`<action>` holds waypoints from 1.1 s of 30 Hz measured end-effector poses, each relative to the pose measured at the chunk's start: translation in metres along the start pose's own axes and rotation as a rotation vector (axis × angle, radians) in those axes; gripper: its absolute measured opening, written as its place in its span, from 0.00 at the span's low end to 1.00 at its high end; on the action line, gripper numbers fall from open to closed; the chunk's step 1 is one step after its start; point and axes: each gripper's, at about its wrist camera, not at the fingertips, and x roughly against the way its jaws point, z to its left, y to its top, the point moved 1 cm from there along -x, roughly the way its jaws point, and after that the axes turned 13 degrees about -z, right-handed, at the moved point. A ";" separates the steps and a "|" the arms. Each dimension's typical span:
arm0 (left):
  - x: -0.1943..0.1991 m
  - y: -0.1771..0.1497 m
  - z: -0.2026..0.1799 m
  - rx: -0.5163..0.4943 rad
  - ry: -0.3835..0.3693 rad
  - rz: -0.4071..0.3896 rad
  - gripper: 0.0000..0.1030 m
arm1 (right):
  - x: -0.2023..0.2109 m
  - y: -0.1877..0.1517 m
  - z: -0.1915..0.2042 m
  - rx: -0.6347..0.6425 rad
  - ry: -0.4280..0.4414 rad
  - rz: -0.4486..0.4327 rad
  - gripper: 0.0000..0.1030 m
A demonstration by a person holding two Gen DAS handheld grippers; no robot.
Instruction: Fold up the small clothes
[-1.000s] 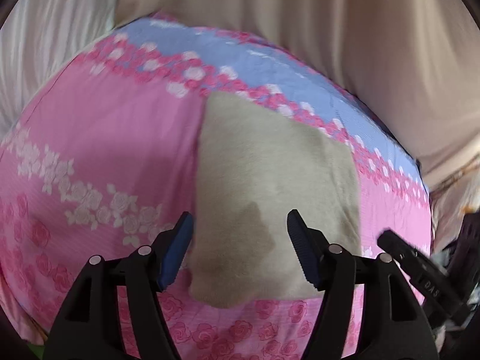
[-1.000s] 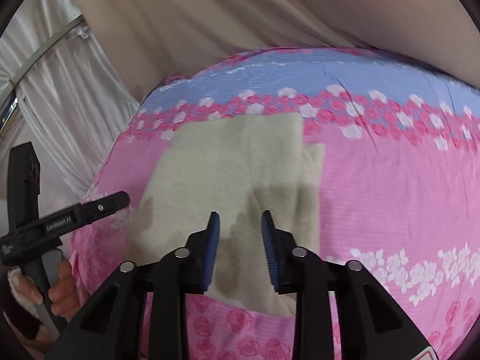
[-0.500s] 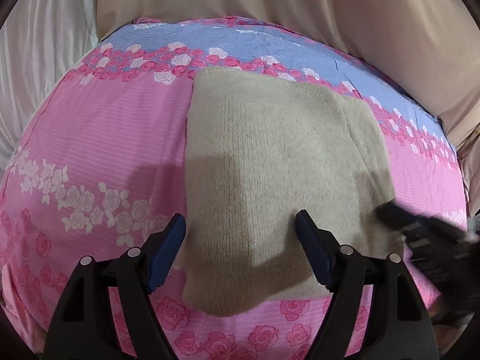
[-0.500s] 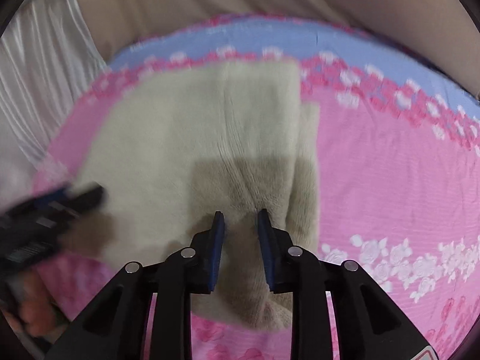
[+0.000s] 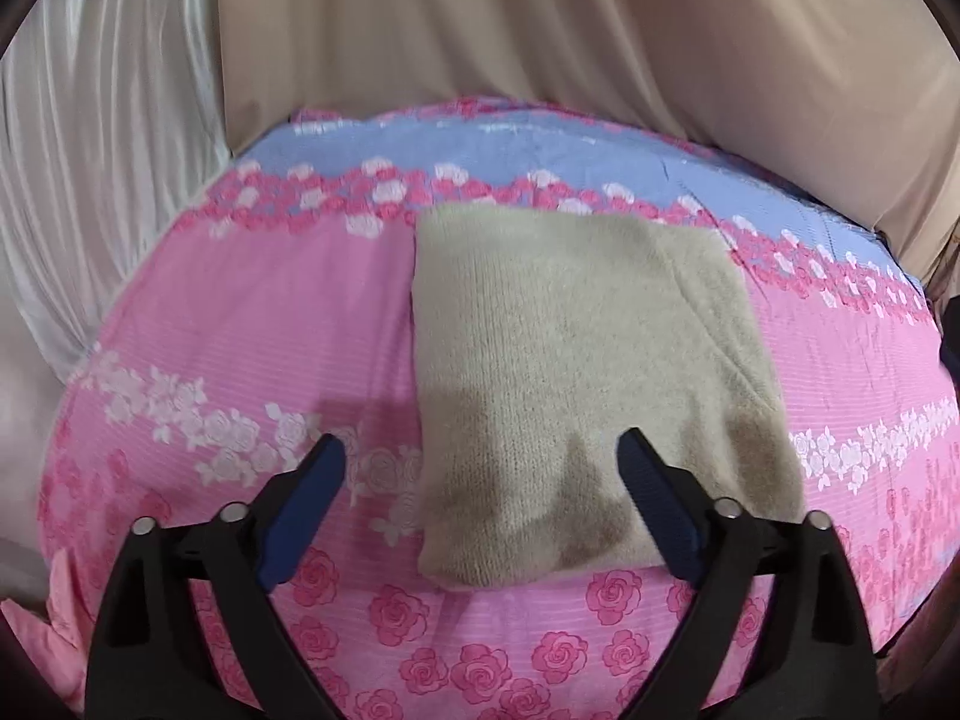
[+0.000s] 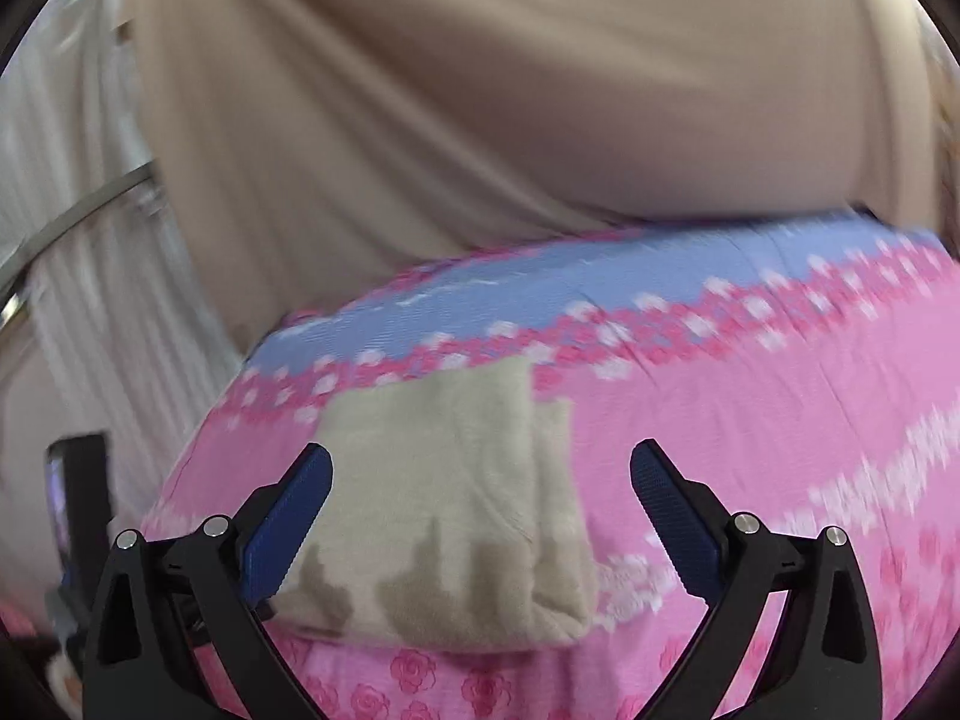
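Note:
A beige knit garment point(image 5: 576, 372) lies folded into a flat rectangle on the pink floral bedsheet point(image 5: 252, 324). It also shows in the right wrist view point(image 6: 456, 498), with a folded edge along its right side. My left gripper point(image 5: 480, 480) is open and empty, above the garment's near left part. My right gripper point(image 6: 480, 492) is open and empty, above the garment's near edge. Neither gripper touches the cloth.
The sheet has a blue band point(image 5: 540, 150) at its far side. Beige curtain point(image 5: 540, 30) hangs behind the bed and white curtain point(image 5: 90, 150) at the left. The left gripper's dark body point(image 6: 78, 510) shows at the right wrist view's left edge.
My right gripper has opened wide and pulled back and up from the garment. My left gripper has drawn back a little. The garment lies still.

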 end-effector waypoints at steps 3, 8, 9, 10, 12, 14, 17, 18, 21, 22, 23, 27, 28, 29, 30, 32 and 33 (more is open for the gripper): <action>0.006 -0.001 -0.007 -0.034 -0.002 -0.017 0.92 | -0.011 -0.013 -0.007 -0.027 -0.003 0.102 0.95; 0.015 -0.008 -0.015 -0.053 -0.025 -0.040 0.92 | -0.003 -0.041 0.002 0.068 -0.032 0.134 0.95; 0.017 -0.010 -0.016 -0.046 -0.025 -0.043 0.92 | 0.000 -0.046 0.005 0.091 -0.037 0.139 0.95; 0.018 -0.012 -0.016 -0.040 -0.025 -0.041 0.92 | 0.001 -0.052 0.009 0.115 -0.047 0.145 0.95; 0.017 -0.017 -0.018 -0.033 -0.025 -0.027 0.92 | 0.001 -0.061 0.013 0.152 -0.061 0.158 0.95; 0.016 -0.022 -0.018 -0.026 -0.015 -0.010 0.92 | 0.000 -0.068 0.015 0.166 -0.073 0.178 0.95; 0.019 -0.028 -0.019 -0.020 0.006 -0.007 0.92 | 0.001 -0.074 0.017 0.178 -0.096 0.198 0.95; 0.019 -0.028 -0.018 -0.018 0.010 -0.007 0.92 | 0.001 -0.075 0.017 0.179 -0.100 0.201 0.95; 0.020 -0.031 -0.016 0.003 0.008 0.001 0.92 | 0.003 -0.078 0.018 0.195 -0.113 0.208 0.95; 0.021 -0.032 -0.016 0.004 0.012 0.000 0.92 | 0.003 -0.078 0.019 0.195 -0.111 0.207 0.95; 0.022 -0.032 -0.015 0.004 0.015 -0.004 0.92 | 0.003 -0.078 0.019 0.194 -0.113 0.206 0.95; 0.024 -0.032 -0.015 0.000 0.022 -0.008 0.92 | 0.006 -0.079 0.021 0.195 -0.111 0.203 0.95; 0.025 -0.032 -0.015 -0.005 0.029 -0.011 0.92 | 0.006 -0.079 0.021 0.194 -0.111 0.202 0.95; 0.025 -0.031 -0.015 -0.006 0.032 -0.013 0.92 | 0.006 -0.079 0.021 0.193 -0.110 0.203 0.95; 0.026 -0.032 -0.016 -0.006 0.033 -0.014 0.92 | 0.007 -0.079 0.020 0.192 -0.110 0.203 0.95; 0.026 -0.032 -0.016 -0.009 0.037 -0.013 0.91 | 0.007 -0.079 0.020 0.192 -0.110 0.204 0.95; 0.026 -0.032 -0.016 -0.009 0.038 -0.012 0.91 | 0.007 -0.079 0.020 0.193 -0.111 0.204 0.95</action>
